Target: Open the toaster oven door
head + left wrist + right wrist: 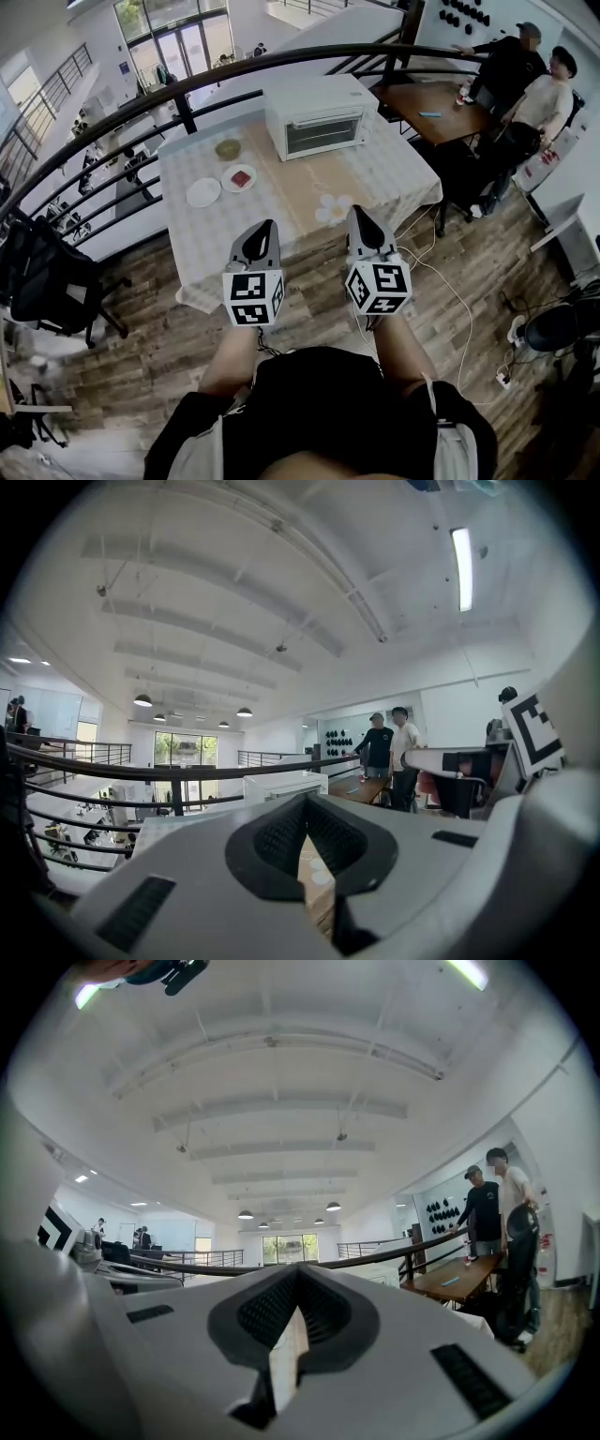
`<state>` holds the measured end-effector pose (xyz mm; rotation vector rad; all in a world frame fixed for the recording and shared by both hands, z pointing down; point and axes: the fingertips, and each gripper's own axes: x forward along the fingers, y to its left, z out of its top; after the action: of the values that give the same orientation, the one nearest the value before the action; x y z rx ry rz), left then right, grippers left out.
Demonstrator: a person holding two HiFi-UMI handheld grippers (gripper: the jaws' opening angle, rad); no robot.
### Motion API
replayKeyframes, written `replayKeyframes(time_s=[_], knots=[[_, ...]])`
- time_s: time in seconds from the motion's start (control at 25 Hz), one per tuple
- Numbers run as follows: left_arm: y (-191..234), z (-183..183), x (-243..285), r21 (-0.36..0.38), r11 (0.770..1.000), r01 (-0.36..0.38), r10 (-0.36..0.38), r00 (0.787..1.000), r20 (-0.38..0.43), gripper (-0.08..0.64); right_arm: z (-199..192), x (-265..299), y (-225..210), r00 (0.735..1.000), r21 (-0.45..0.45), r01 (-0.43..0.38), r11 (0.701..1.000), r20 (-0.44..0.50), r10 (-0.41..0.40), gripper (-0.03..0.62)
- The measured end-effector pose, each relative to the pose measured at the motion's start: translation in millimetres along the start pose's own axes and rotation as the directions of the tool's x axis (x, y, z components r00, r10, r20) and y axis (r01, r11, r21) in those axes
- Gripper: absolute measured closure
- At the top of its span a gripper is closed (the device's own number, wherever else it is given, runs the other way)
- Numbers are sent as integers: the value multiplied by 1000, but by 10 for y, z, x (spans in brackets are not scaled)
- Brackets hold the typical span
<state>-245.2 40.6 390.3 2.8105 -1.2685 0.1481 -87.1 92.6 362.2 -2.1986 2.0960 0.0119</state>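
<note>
The toaster oven (317, 120) stands at the far edge of the tabletop (403, 183), which is covered with a pale checked cloth. Its door (323, 135) faces the person and is closed, upright against the housing.

The left tool (266, 228) and the right tool (361, 216) are held side by side above the near edge of the tabletop, both pointing toward the toaster oven and well apart from it. Neither touches any object.

In the left gripper view, the jaws of the left tool meet at the tips, with nothing between the pads (281, 832). In the right gripper view, the jaws of the right tool are likewise together at the tips and hold nothing.

To the left of the toaster oven, a small bowl (228, 148) sits on the cloth. Nearer the person are a plate carrying a red item (240, 178) and, just beside it, an empty white plate (203, 192). A pale object (335, 208), possibly flower-shaped, lies near the right tool.

A dark railing (187, 86) curves behind the tabletop. Two people (525, 70) stand beside a wooden table (427, 105) at the upper right.
</note>
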Motion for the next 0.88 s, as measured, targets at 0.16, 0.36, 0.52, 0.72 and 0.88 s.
replayKeyframes(time_s=[0.16,0.36,0.52,0.72,0.88], knots=[[214,-20,-17,3,1000,24,-24,1000,-4,546,-27,56,184,1000,-3,30,1000,0,-30,589],[406,-107,-26,-3,999,40,-40,999,-22,546,-113,108,341,999,-11,52,999,-15,-53,589],[483,-123,-3,-1,999,53,-53,998,-32,546,-132,167,406,998,-11,62,998,-24,-62,589],[561,-116,88,4,999,51,-51,998,-21,546,-147,273,395,998,-23,63,998,-17,-63,589],[580,-93,210,7,999,39,-39,999,-14,546,-150,357,368,999,-44,41,998,-8,-42,589]])
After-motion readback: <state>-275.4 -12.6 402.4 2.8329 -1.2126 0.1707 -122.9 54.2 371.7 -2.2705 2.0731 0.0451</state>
